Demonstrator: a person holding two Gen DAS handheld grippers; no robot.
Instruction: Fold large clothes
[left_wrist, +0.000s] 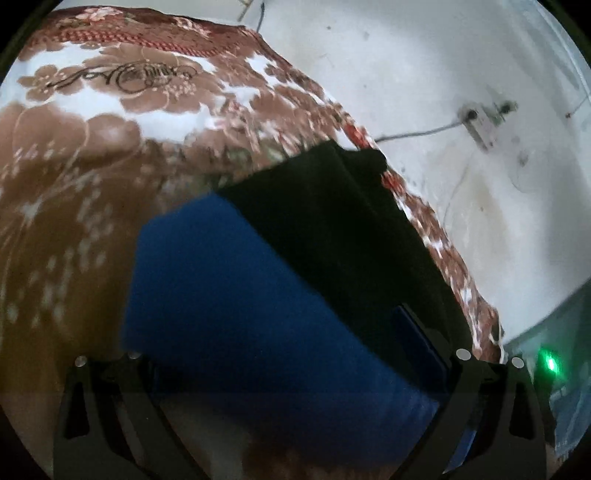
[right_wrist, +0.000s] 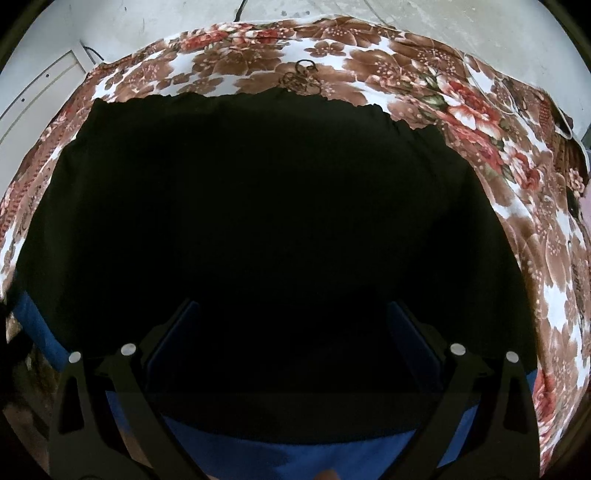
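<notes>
A large black garment lies spread flat on a floral blanket. Under its near and left edges a blue cloth sticks out. My right gripper is open just above the black garment's near part, fingers wide apart with only flat fabric between them. In the left wrist view the black garment shows as a strip running to the blanket's right edge, with the blue cloth beside it. My left gripper is open low over the blue cloth, which fills the gap between its fingers.
The blanket covers a raised surface whose right edge drops to a pale, stained floor. A small fixture with a cable lies on that floor. A green light glows at the lower right. Pale floor lies beyond the blanket's far edge.
</notes>
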